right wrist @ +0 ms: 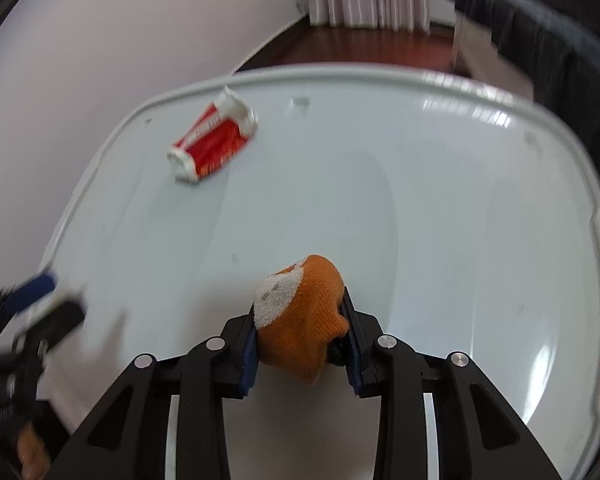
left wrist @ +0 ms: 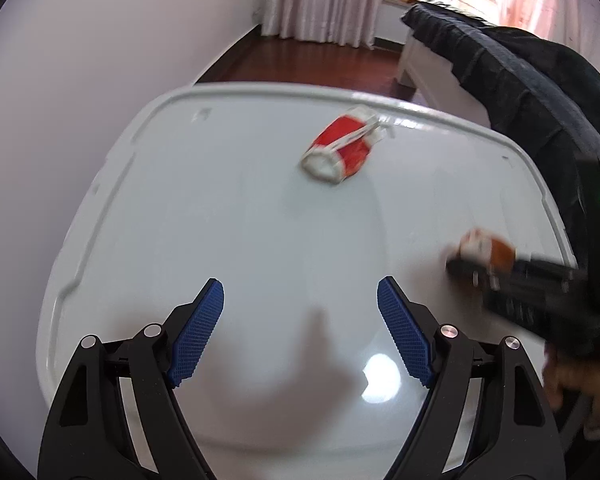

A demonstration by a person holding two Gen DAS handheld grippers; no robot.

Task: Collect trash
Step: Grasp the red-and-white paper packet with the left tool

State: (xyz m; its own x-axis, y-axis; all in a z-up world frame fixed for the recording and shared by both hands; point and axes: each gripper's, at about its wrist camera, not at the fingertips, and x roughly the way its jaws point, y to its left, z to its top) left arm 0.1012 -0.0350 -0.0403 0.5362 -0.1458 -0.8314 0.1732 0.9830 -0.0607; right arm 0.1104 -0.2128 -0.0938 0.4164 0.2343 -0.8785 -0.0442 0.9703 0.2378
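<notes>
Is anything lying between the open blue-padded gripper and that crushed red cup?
Nothing: the left wrist view shows bare white tabletop between the left hand-held gripper and the crushed red-and-white paper cup.

One white bench [right wrist: 440,184] with a raised rim carries the things. There is one crushed red-and-white paper cup [right wrist: 214,140], lying on its side. There is one piece of orange peel [right wrist: 300,316], orange outside and white within. Two grippers show: the left gripper [left wrist: 300,316] and the right gripper [right wrist: 302,354]. One dark cloth [left wrist: 512,92] hangs at the far right.
</notes>
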